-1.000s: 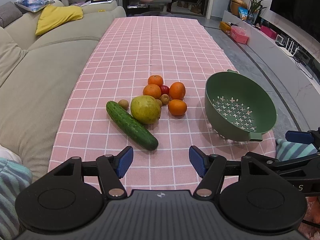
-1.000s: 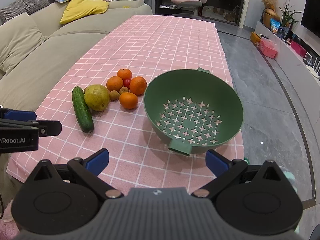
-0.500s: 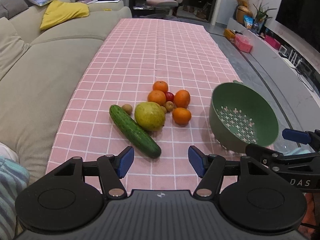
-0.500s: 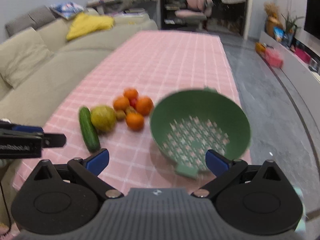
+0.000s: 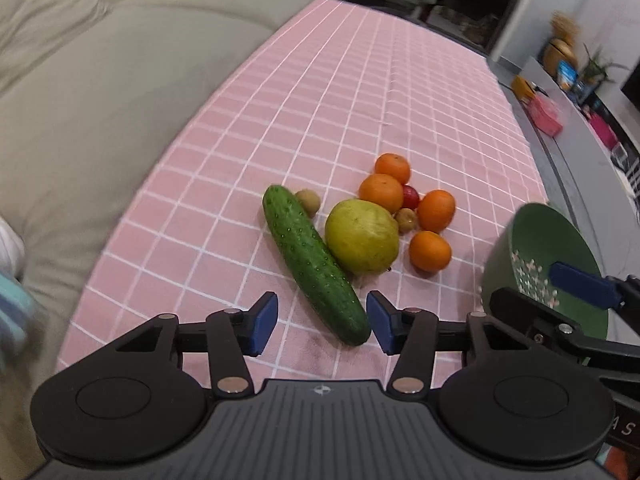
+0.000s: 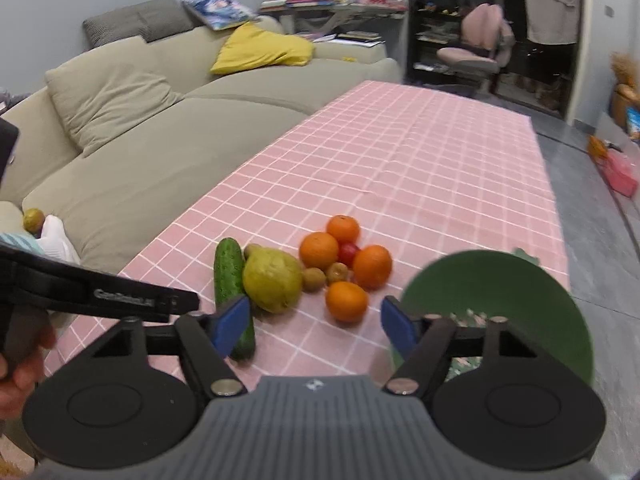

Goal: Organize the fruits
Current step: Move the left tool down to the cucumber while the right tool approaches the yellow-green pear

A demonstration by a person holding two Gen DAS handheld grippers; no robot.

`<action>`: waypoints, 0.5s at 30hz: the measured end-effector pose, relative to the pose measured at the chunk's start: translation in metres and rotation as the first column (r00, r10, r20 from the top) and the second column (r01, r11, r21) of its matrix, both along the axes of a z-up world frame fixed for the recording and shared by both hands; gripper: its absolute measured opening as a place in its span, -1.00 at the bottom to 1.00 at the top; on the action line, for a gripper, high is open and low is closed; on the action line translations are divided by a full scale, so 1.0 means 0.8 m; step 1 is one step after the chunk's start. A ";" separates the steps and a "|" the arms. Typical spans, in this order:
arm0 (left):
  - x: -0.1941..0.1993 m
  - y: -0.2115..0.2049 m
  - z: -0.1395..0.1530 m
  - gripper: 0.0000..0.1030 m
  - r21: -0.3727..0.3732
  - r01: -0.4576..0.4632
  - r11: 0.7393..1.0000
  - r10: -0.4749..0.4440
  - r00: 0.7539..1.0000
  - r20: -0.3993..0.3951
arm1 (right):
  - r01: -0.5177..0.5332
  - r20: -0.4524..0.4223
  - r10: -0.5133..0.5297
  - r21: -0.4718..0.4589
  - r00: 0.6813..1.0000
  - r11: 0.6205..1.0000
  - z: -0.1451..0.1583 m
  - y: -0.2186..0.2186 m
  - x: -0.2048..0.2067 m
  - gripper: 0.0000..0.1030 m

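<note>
A dark green cucumber [image 5: 316, 264] lies on the pink checked cloth [image 5: 360, 100] beside a yellow-green pear [image 5: 362, 236], several oranges [image 5: 430, 251], a red fruit [image 5: 410, 197] and small brown fruits [image 5: 308, 202]. My left gripper [image 5: 322, 328] hangs over the cucumber's near end with its jaws closing. The tip lies between the pads and they do not press on it. My right gripper [image 6: 314, 326] is also closing, with only cloth between its pads, just short of the nearest orange [image 6: 346, 302]. The green colander [image 6: 500, 292] stands at the right, partly behind the right finger.
A beige sofa [image 6: 132, 168] with a yellow cushion [image 6: 260, 50] runs along the table's left side. Grey floor [image 6: 592, 240] lies past the right edge, close to the colander. A pink office chair [image 6: 476, 46] stands beyond the far end. A hand [image 6: 20, 360] holds the left gripper.
Both grippers have moved in towards the fruit pile and their jaws have narrowed. The left one sank over the cucumber's near end. The right view swung left, off the colander.
</note>
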State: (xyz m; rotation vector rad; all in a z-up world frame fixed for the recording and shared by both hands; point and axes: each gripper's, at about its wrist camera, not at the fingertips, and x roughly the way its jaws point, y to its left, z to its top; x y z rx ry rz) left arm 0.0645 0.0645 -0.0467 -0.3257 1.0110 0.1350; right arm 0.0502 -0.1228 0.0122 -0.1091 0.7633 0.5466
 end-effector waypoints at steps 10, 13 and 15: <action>0.036 0.010 -0.045 0.15 -0.074 -0.035 0.997 0.030 0.997 -0.064 | -0.045 -0.122 0.051 0.051 0.991 0.998 -0.043 0.035 0.067 0.00; 0.044 0.017 -0.054 0.15 -0.103 -0.068 0.992 0.060 0.995 -0.078 | -0.039 -0.152 0.049 0.068 0.987 0.997 -0.052 0.037 0.080 -0.01; 0.050 0.017 -0.061 0.15 -0.102 -0.077 0.992 0.068 0.993 -0.091 | -0.044 -0.165 0.056 0.075 0.985 0.996 -0.057 0.040 0.087 0.00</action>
